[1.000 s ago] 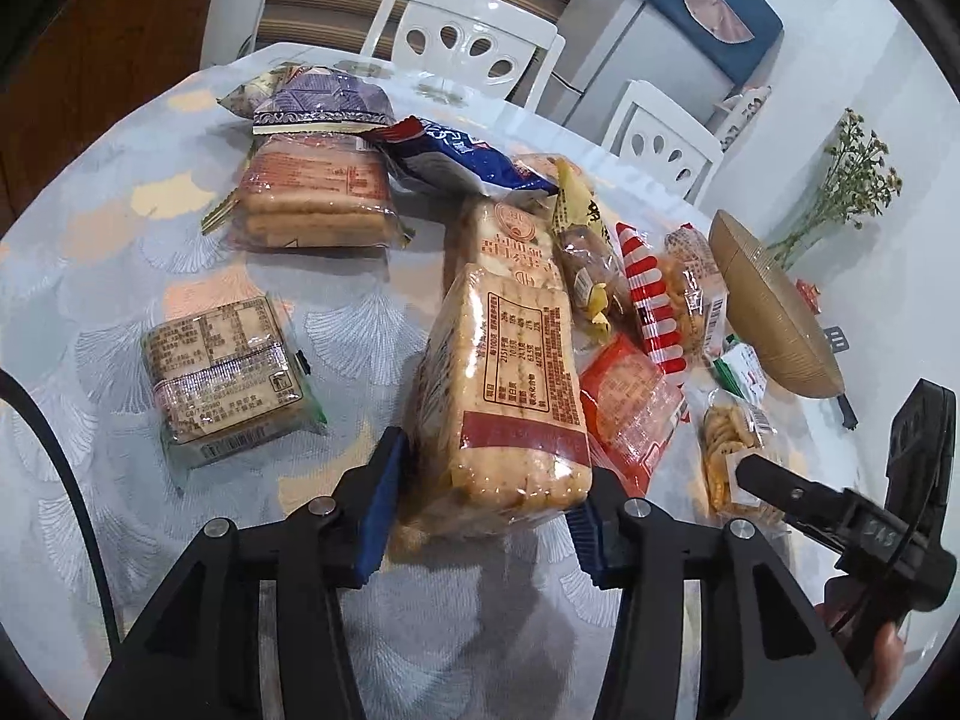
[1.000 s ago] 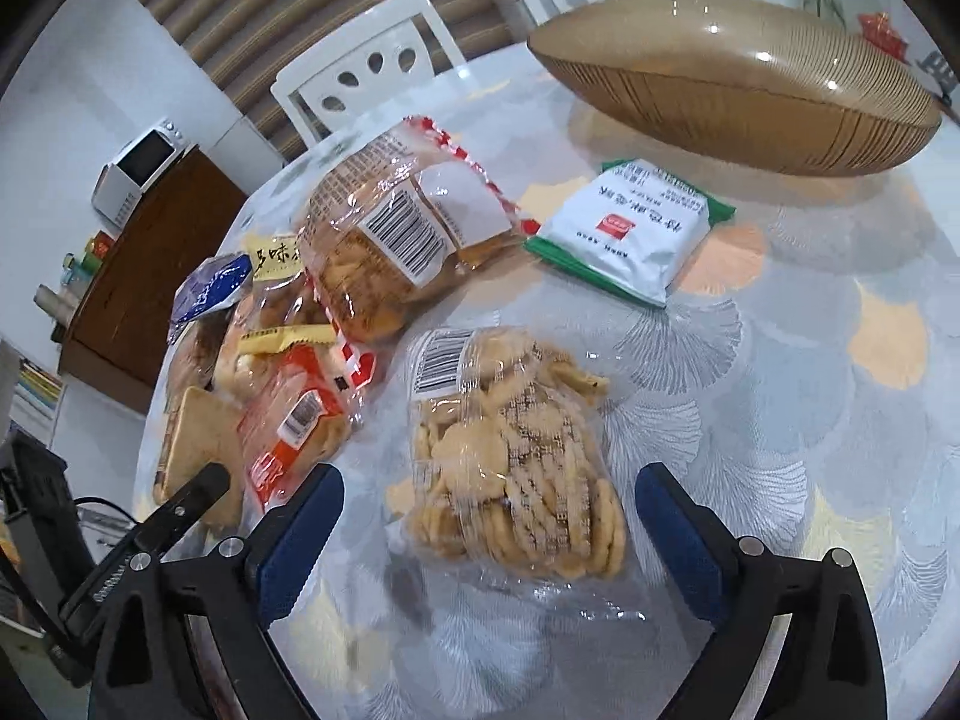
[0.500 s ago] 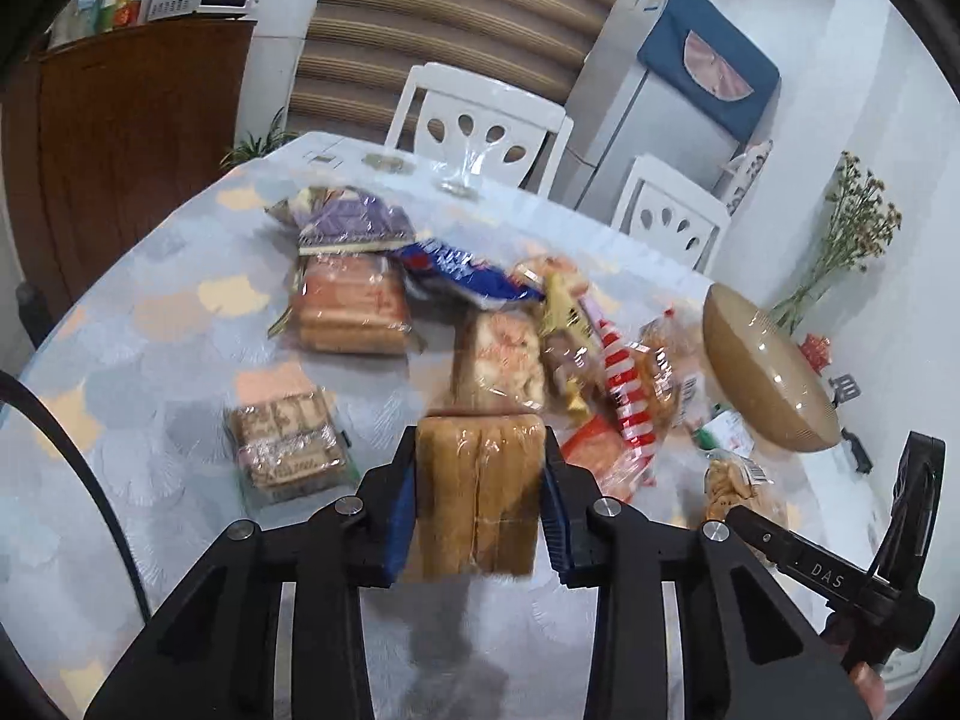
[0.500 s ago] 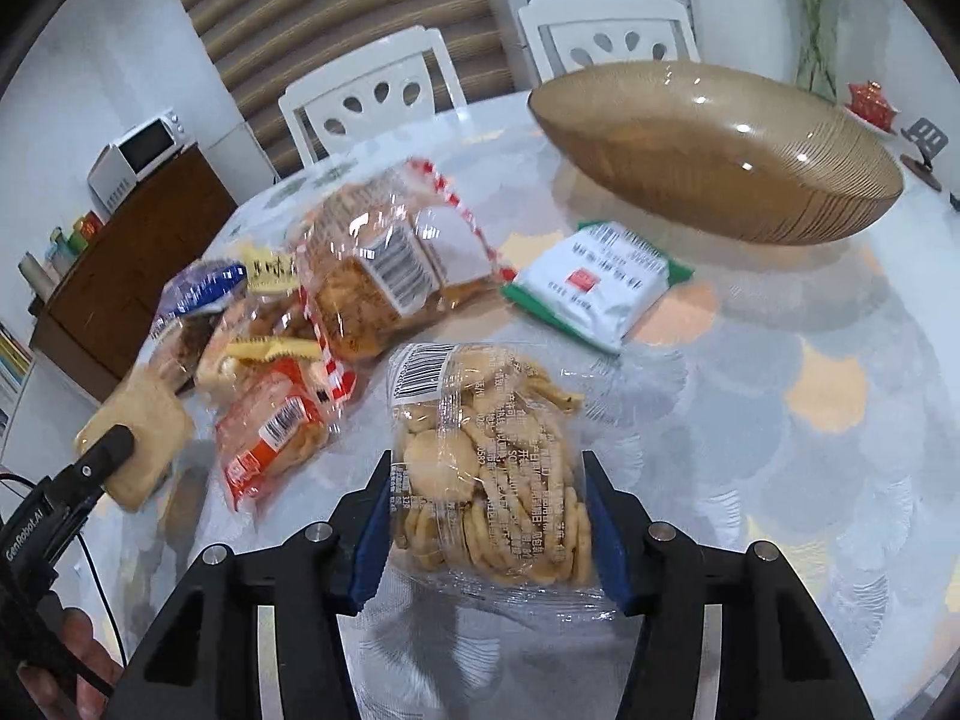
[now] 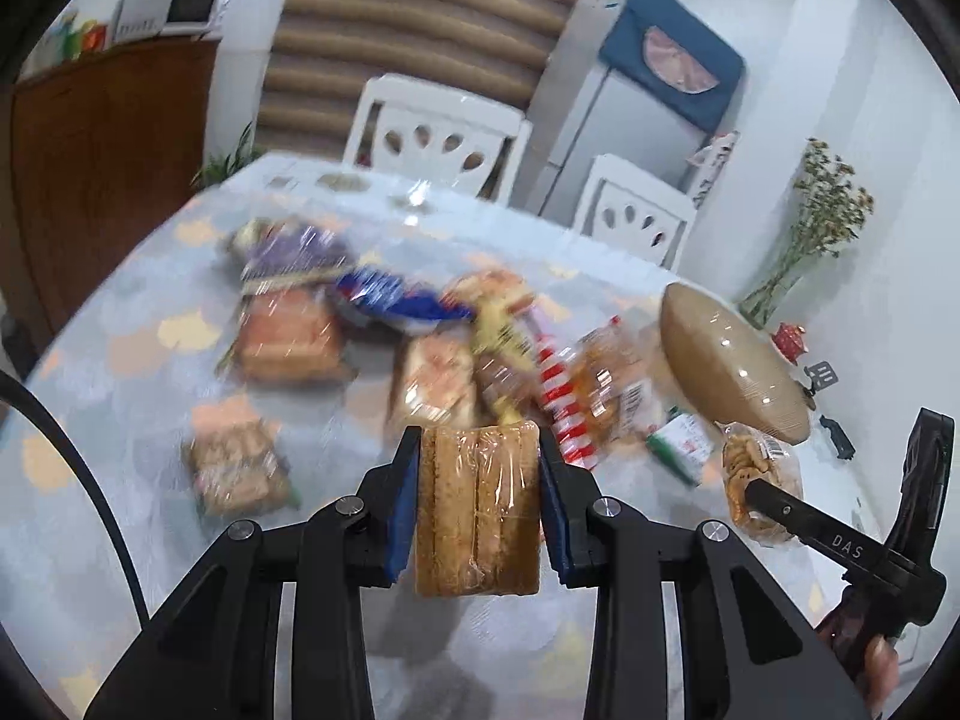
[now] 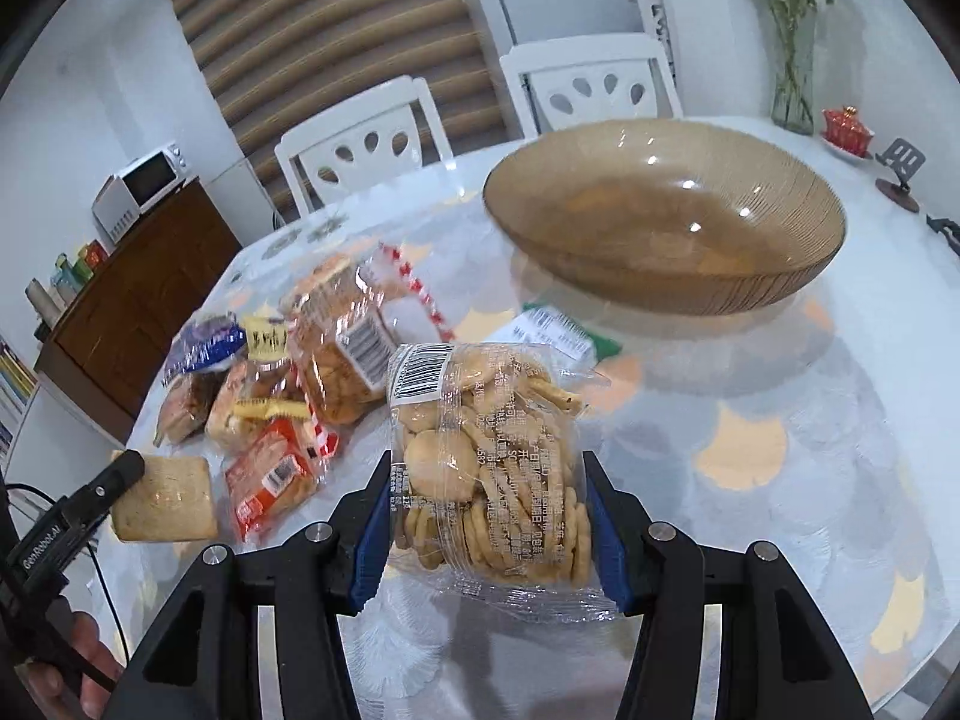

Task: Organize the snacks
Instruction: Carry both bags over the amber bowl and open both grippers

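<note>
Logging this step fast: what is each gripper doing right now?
Left gripper: closed on the wrapped cracker stack.
Right gripper: closed on the clear bag of round biscuits.

Tablecloth [image 6: 780,420]: showing pale grey-white with a fan-scale pattern and scattered peach and yellow patches. Bowl [image 6: 660,222]: glowing translucent amber-brown, fine dark ribbing lining its outer wall. Cracker bag [image 6: 492,462]: clear film carrying black print and a white barcode label, pale golden rounds showing through. Biscuit pack [image 5: 477,516]: tan-brown slabs showing under clear wrap. Gripper pads [image 6: 366,546]: showing blue on black arms. Flat sachet [image 6: 558,330]: showing white edged in green. Striped bag [image 5: 561,402]: displaying red and white bands. Chairs [image 6: 366,138]: standing white. Blind [image 6: 336,30]: running in brown and beige stripes. Cabinet [image 5: 108,162]: showing dark brown wood.
</note>
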`<act>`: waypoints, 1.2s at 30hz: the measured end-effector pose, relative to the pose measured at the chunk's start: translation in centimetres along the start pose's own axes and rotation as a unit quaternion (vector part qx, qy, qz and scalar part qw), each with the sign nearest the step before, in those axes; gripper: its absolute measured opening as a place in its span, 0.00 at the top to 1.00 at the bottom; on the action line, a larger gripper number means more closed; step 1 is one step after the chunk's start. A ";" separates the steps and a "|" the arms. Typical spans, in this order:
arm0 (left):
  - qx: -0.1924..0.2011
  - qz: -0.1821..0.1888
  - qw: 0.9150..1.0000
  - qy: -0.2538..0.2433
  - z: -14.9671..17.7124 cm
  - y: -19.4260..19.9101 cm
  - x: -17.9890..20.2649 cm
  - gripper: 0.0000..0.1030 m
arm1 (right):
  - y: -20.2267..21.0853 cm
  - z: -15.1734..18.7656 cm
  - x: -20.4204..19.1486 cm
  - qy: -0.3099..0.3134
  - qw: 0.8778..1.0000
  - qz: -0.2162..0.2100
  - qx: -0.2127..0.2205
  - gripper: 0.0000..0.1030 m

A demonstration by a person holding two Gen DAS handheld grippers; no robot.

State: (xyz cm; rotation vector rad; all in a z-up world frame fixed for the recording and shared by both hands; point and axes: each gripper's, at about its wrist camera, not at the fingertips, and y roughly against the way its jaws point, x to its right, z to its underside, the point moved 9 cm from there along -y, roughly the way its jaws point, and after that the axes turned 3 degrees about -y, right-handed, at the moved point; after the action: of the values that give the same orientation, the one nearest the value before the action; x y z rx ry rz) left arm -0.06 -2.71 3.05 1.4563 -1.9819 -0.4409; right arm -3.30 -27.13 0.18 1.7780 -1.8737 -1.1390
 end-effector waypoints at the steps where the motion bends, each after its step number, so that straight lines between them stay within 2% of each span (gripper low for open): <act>1: 0.006 0.005 1.000 -0.010 -0.8 0.1 0.9 0.69 | 0.4 -0.3 0.2 0.000 1.000 0.000 0.005 0.47; 7: 0.028 0.048 0.996 -0.063 -5.6 -1.2 7.8 0.69 | 3.4 -4.3 1.7 -0.005 0.998 0.010 0.056 0.47; 13: 0.024 0.106 0.988 -0.114 -9.5 -5.3 16.3 0.69 | 4.7 -9.4 5.2 -0.028 0.994 0.048 0.099 0.47; 18: 0.003 0.145 0.981 -0.129 -10.5 -9.1 20.8 0.69 | 3.5 -11.8 8.5 -0.054 0.991 0.076 0.097 0.47; 22: -0.020 0.167 0.976 -0.136 -10.1 -12.2 23.7 0.69 | 1.2 -12.8 10.3 -0.060 0.991 0.097 0.071 0.47; 25: -0.033 0.173 0.974 -0.144 -9.6 -14.1 25.1 0.69 | -0.3 -12.7 11.2 -0.070 0.991 0.098 0.058 0.46; 26: -0.039 0.174 0.973 -0.148 -9.3 -14.7 25.5 0.68 | -0.8 -12.7 11.4 -0.073 0.991 0.099 0.053 0.43; 28: -0.045 0.170 0.973 -0.148 -9.1 -15.3 25.7 0.57 | -1.2 -12.5 12.0 -0.077 0.990 0.105 0.046 0.36; 29: -0.044 0.172 0.973 -0.146 -9.0 -15.2 25.7 0.53 | -1.3 -12.4 12.2 -0.079 0.990 0.104 0.047 0.36; 36: -0.037 0.162 0.976 -0.144 -8.8 -13.0 23.1 0.53 | -0.7 -11.2 12.1 -0.082 0.992 0.087 0.046 0.36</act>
State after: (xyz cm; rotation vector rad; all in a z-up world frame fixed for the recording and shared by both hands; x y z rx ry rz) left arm 10.87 -27.88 8.49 1.0410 -2.3522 -0.5977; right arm 2.97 -42.15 3.25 1.5701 -2.1613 -1.1811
